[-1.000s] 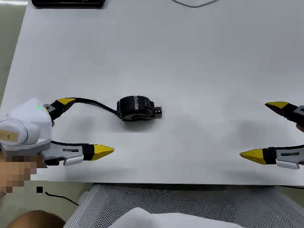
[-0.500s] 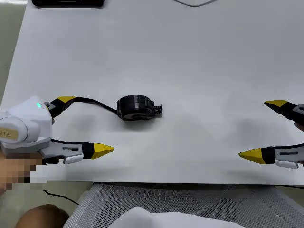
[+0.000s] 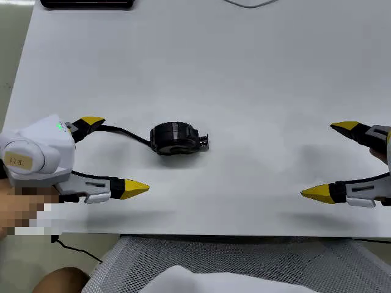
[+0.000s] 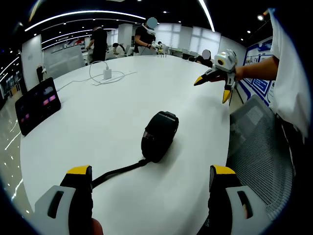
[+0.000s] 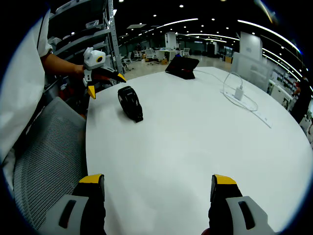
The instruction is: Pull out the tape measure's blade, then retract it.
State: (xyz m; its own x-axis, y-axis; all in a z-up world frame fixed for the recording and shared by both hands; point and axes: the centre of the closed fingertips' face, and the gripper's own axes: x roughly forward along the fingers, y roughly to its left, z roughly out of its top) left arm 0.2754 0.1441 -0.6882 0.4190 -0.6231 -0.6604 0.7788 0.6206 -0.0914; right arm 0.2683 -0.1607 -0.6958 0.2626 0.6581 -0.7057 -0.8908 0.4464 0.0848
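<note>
We've got the left gripper wide open and empty, just left of the tape, whose strap trails toward its upper jaw. The tape sits near the table's front, nothing pulled out, so we reckon pull and retract both remain. There's loads of bare table out to the right gripper, also open and empty. The near edge runs close under both.
</note>
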